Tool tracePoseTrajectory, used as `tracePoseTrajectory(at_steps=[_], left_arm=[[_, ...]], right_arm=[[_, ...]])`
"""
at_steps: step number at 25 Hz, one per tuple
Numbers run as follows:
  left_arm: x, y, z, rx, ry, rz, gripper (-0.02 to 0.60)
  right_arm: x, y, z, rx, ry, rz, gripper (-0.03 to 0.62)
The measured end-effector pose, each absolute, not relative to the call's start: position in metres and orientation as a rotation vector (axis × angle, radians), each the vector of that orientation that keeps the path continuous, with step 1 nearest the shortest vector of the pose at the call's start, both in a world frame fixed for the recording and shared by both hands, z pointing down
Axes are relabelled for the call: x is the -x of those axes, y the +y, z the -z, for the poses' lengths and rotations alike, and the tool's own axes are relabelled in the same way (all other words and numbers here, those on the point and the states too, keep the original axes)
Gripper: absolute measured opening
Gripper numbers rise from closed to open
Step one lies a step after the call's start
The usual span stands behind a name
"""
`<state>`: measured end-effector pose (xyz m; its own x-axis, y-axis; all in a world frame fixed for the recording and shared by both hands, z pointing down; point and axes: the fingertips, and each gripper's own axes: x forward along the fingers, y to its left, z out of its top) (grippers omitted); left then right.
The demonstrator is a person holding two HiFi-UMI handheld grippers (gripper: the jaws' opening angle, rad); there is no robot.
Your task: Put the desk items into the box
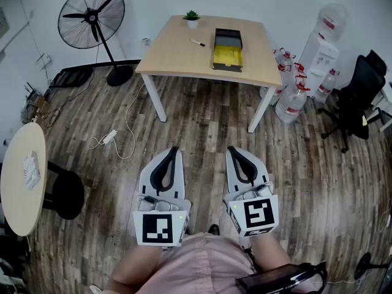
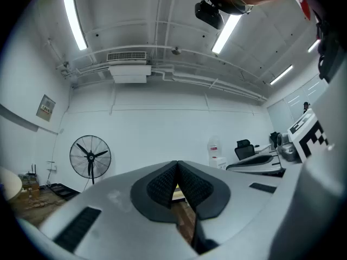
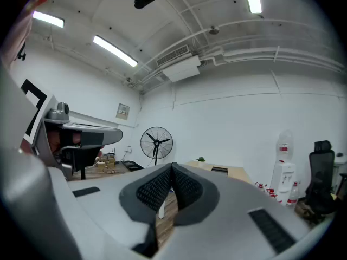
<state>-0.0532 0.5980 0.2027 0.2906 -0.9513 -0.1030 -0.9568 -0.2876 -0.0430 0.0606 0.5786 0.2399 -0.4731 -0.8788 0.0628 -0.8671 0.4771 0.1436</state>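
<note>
A wooden desk (image 1: 177,57) stands far ahead of me. On it are a dark box (image 1: 228,49) with yellow contents, a black marker pen (image 1: 197,42) and a small potted plant (image 1: 192,19). My left gripper (image 1: 174,149) and right gripper (image 1: 231,149) are held side by side close to my body, well short of the desk, over the wooden floor. Both are shut with nothing between the jaws. In the right gripper view the desk (image 3: 238,172) shows small beyond the closed tips (image 3: 172,166). In the left gripper view the jaws (image 2: 177,163) meet at their tips.
A standing fan (image 1: 92,17) is left of the desk, a water dispenser (image 1: 318,57) with several bottles (image 1: 289,100) to its right, and a black office chair (image 1: 358,94) further right. A round table (image 1: 21,179) with a stool (image 1: 66,193) is at my left. Cables (image 1: 113,136) lie on the floor.
</note>
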Motion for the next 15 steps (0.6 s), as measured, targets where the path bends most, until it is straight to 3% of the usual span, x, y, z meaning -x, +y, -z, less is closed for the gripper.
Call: tracePoseTrajectory(at_steps=[9, 10, 12, 15], left_arm=[[0.038, 0.602, -0.205, 2.410, 1.835, -0.065, 0.011], [0.037, 0.603, -0.205, 2.394, 1.837, -0.057, 0.011], [0.035, 0.604, -0.206, 2.380, 1.857, -0.049, 0.011], [0.034, 0.603, -0.214, 2.390, 1.895, -0.039, 0.011]], right_arm=[[-0.076, 0.584, -0.238, -1.475, -2.642, 0.134, 0.002], [-0.076, 0.585, -0.240, -1.448, -2.653, 0.125, 0.018], [-0.077, 0.586, -0.243, -1.403, -2.670, 0.114, 0.120], [-0.081, 0.581, -0.250, -1.401, -2.671, 0.103, 0.118]])
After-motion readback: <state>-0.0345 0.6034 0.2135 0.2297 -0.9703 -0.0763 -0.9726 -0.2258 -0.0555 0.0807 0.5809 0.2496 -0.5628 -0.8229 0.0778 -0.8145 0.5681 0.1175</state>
